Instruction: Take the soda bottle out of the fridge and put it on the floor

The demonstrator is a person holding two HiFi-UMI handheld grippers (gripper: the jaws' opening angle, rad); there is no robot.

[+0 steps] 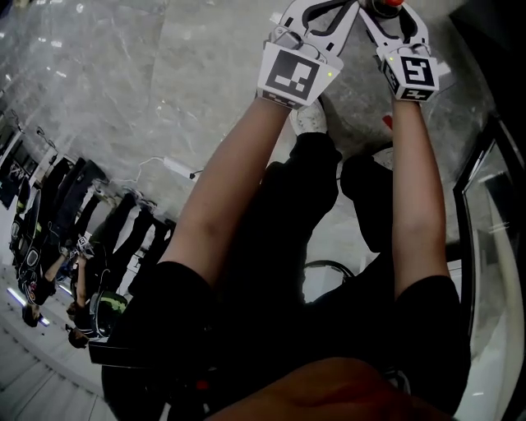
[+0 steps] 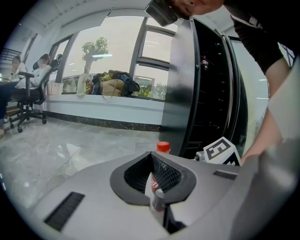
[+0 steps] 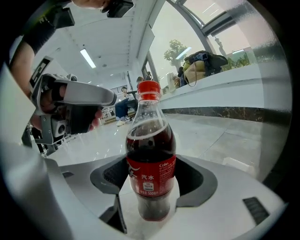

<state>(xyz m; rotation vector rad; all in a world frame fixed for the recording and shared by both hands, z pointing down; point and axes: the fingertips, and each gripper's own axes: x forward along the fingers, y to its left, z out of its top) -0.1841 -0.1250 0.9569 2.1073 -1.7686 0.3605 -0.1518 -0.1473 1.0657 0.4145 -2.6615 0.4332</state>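
The soda bottle [image 3: 151, 159] is dark cola with a red cap and a red label. It stands upright between the pads of my right gripper [image 3: 151, 190], which is shut on its lower body. The pale floor shows under its base; I cannot tell if they touch. In the head view only the red cap [image 1: 393, 2] shows, at the top edge above the right gripper [image 1: 393, 16]. My left gripper [image 1: 322, 12] hangs just left of it, shut and holding nothing. Through the slit of the left gripper [image 2: 157, 190] I see the bottle's cap [image 2: 162, 147].
The fridge stands to the right, its dark door [image 2: 180, 93] swung open beside black shelves [image 2: 213, 93]. The person's legs and a shoe [image 1: 310, 119] are below the grippers. A white power strip [image 1: 177, 167] lies on the marble floor. Seated people and chairs [image 2: 28, 93] are far left.
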